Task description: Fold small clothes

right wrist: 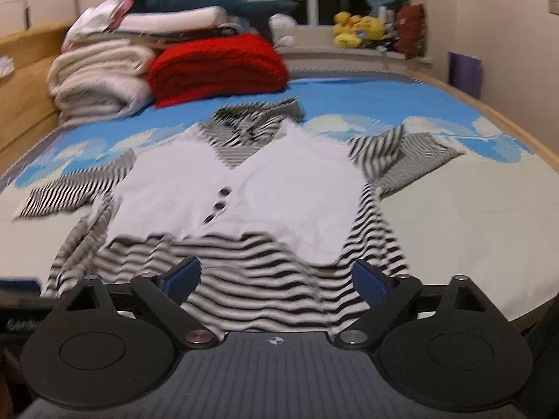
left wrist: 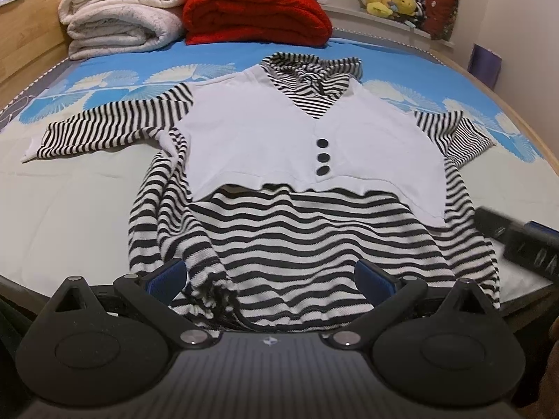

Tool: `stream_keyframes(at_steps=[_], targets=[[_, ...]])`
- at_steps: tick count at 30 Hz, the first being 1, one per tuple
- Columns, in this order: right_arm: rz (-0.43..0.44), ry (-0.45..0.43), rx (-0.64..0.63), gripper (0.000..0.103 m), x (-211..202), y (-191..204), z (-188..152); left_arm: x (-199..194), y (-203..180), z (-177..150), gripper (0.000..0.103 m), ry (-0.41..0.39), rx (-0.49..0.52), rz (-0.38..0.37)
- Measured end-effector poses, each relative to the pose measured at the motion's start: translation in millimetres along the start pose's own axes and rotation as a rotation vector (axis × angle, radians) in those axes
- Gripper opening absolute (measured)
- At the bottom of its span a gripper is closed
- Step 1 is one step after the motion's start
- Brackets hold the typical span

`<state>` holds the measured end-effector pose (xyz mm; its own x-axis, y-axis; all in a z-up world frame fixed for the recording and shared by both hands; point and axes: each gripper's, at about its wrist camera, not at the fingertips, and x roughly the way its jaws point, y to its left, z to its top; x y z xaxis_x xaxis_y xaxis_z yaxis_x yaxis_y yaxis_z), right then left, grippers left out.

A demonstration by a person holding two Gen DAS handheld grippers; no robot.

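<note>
A small striped black-and-white top (left wrist: 286,237) with a white vest front (left wrist: 265,139) and three dark buttons (left wrist: 323,157) lies face up on the bed, collar away from me. Its one sleeve (left wrist: 104,132) stretches out to the left; the other sleeve (left wrist: 461,136) lies bunched at the right. My left gripper (left wrist: 270,279) is open over the near hem, blue pads (left wrist: 167,277) wide on either side of the cloth. My right gripper (right wrist: 276,279) is open too, low over the striped hem (right wrist: 262,279), and shows at the right edge of the left wrist view (left wrist: 517,241).
The bed sheet (left wrist: 70,209) is pale near me and blue with white fans further away. Folded cream blankets (left wrist: 122,17) and a red blanket (left wrist: 255,10) are stacked at the head. Plush toys (left wrist: 391,0) sit on the window sill. A wooden bed frame (left wrist: 28,35) runs along the left.
</note>
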<state>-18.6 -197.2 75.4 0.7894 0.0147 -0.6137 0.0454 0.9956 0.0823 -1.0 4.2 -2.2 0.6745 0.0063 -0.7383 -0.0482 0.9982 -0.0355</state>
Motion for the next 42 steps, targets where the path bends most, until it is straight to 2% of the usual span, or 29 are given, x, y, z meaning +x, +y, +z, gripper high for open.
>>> stream_keyframes(at_steps=[4, 6, 8, 9, 10, 11, 14, 15, 16, 17, 18, 19, 20, 21, 23, 25, 27, 28, 30, 31, 33, 34, 35, 37, 40, 42], targets=[[-0.080, 0.025, 0.107, 0.087, 21.1, -32.8, 12.0, 14.6, 18.2, 11.5, 0.102, 0.018, -0.054, 0.067], [-0.168, 0.094, 0.114, 0.087, 36.1, -48.6, 14.5, 28.5, 28.4, 19.3, 0.102, 0.052, -0.076, 0.121], [-0.202, 0.223, 0.174, 0.085, 58.2, -60.0, 8.6, 43.0, 42.2, 28.7, 0.102, 0.058, -0.102, 0.182], [-0.223, 0.231, 0.184, 0.084, 63.8, -64.1, 5.3, 52.7, 50.5, 32.2, 0.102, 0.084, -0.130, 0.203], [-0.247, 0.232, 0.189, 0.082, 68.5, -69.9, 1.6, 61.3, 60.5, 35.9, 0.102, 0.072, -0.178, 0.191], [-0.285, 0.245, 0.173, 0.080, 67.6, -72.6, -2.5, 71.9, 67.7, 36.9, 0.102, 0.105, -0.208, 0.198], [-0.293, 0.306, 0.235, 0.071, 87.7, -81.3, -19.0, 107.9, 79.1, 30.6, 0.099, 0.235, -0.272, 0.199], [-0.286, 0.326, 0.259, 0.068, 95.5, -83.9, -23.9, 115.1, 84.9, 28.5, 0.089, 0.255, -0.291, 0.192], [-0.279, 0.339, 0.276, 0.060, 99.4, -86.0, -28.2, 119.6, 90.8, 25.0, 0.075, 0.282, -0.313, 0.182], [-0.258, 0.353, 0.298, 0.052, 105.0, -86.8, -32.7, 123.1, 96.4, 21.9, 0.072, 0.302, -0.343, 0.156], [-0.248, 0.345, 0.300, 0.048, 104.0, -86.8, -33.3, 119.0, 97.9, 20.3, 0.064, 0.293, -0.342, 0.164], [-0.234, 0.336, 0.294, 0.030, 102.8, -86.0, -32.8, 115.8, 96.8, 21.3, 0.038, 0.284, -0.322, 0.148], [-0.207, 0.326, 0.295, 0.011, 101.1, -86.2, -31.2, 109.9, 95.0, 22.4, 0.027, 0.278, -0.300, 0.129], [-0.190, 0.316, 0.307, 0.010, 100.1, -88.9, -28.6, 105.2, 92.1, 23.8, 0.016, 0.268, -0.288, 0.115], [-0.224, 0.279, 0.316, 0.008, 91.3, -96.6, -22.3, 91.4, 86.9, 24.1, 0.013, 0.238, -0.264, 0.110], [-0.252, 0.252, 0.330, 0.008, 87.2, -104.5, -17.3, 81.5, 88.1, 22.0, 0.013, 0.228, -0.280, 0.080], [-0.268, 0.267, 0.310, 0.008, 90.3, -107.9, -17.4, 82.5, 93.1, 16.7, 0.014, 0.265, -0.301, 0.098], [-0.278, 0.285, 0.305, 0.008, 93.3, -108.5, -19.3, 90.5, 96.4, 15.3, 0.026, 0.296, -0.324, 0.108], [-0.270, 0.330, 0.288, 0.012, 98.0, -104.9, -24.5, 95.2, 106.3, 13.2, 0.041, 0.332, -0.370, 0.156], [-0.264, 0.339, 0.282, 0.017, 97.9, -101.5, -24.7, 90.4, 107.5, 17.2, 0.041, 0.308, -0.363, 0.177], [-0.238, 0.298, 0.297, 0.030, 91.4, -94.7, -19.9, 74.8, 98.1, 31.5, 0.041, 0.201, -0.273, 0.218], [-0.224, 0.268, 0.295, 0.040, 86.4, -91.1, -17.3, 67.3, 92.6, 35.6, 0.041, 0.150, -0.232, 0.222], [-0.216, 0.236, 0.276, 0.048, 82.6, -86.8, -14.6, 61.4, 86.8, 38.8, 0.041, 0.108, -0.201, 0.213], [-0.220, 0.249, 0.242, 0.051, 83.8, -84.2, -16.2, 57.8, 75.7, 40.1, 0.041, 0.083, -0.172, 0.160], [-0.237, 0.420, 0.258, 0.051, 107.8, -92.4, -33.0, 74.8, 74.0, 30.2, 0.041, 0.185, -0.203, 0.124], [-0.260, 0.412, 0.323, 0.055, 105.8, -98.6, -37.3, 89.8, 75.8, 21.4, 0.040, 0.285, -0.208, 0.126]])
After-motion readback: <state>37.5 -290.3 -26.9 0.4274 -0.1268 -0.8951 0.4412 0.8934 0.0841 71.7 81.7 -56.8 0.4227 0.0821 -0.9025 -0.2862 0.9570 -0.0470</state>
